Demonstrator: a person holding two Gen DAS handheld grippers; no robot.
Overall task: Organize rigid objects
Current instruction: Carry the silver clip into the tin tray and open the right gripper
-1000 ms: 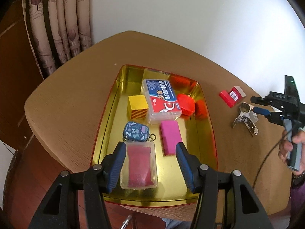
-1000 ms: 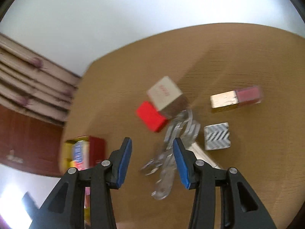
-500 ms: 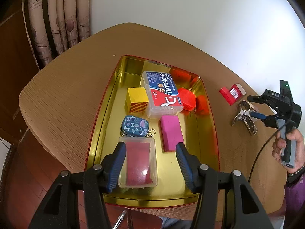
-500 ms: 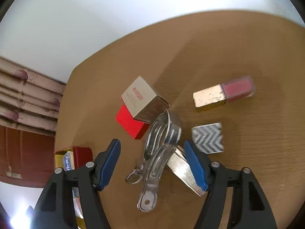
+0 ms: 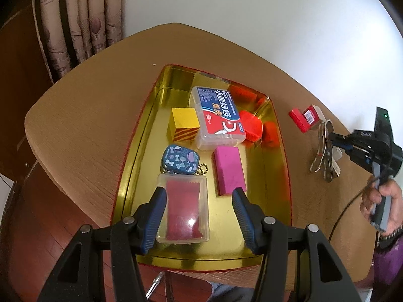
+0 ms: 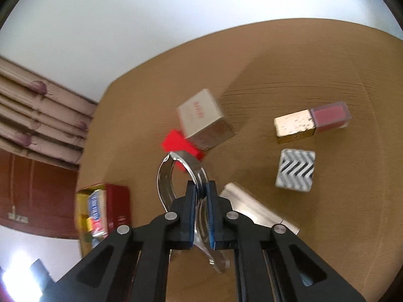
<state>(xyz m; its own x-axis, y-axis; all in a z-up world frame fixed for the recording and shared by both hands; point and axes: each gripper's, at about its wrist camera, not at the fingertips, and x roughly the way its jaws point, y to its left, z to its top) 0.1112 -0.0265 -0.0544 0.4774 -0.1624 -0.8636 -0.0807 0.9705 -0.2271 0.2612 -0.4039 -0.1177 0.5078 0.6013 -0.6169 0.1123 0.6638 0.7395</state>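
My right gripper (image 6: 201,188) is shut on a shiny metal clip (image 6: 166,178), pads pinching its curved steel arms just above the wooden table (image 6: 314,63). The left wrist view shows that same clip (image 5: 323,151) in the right gripper (image 5: 335,138), held by a person's hand. My left gripper (image 5: 199,196) stands open over the gold tray (image 5: 136,166), one finger on each side of a clear case (image 5: 185,211) with a red insert, not pressing it.
The tray also holds a pink block (image 5: 229,170), blue patterned tin (image 5: 180,159), yellow block (image 5: 183,124), floss box (image 5: 217,118) and red piece (image 5: 249,124). Around the clip lie a white box (image 6: 201,118), red piece (image 6: 180,143), lip gloss (image 6: 312,123), chevron block (image 6: 296,170) and silver ribbed box (image 6: 254,209).
The right gripper's jaws widened around the metal clip, then closed onto it. The left gripper stayed open over the clear case.
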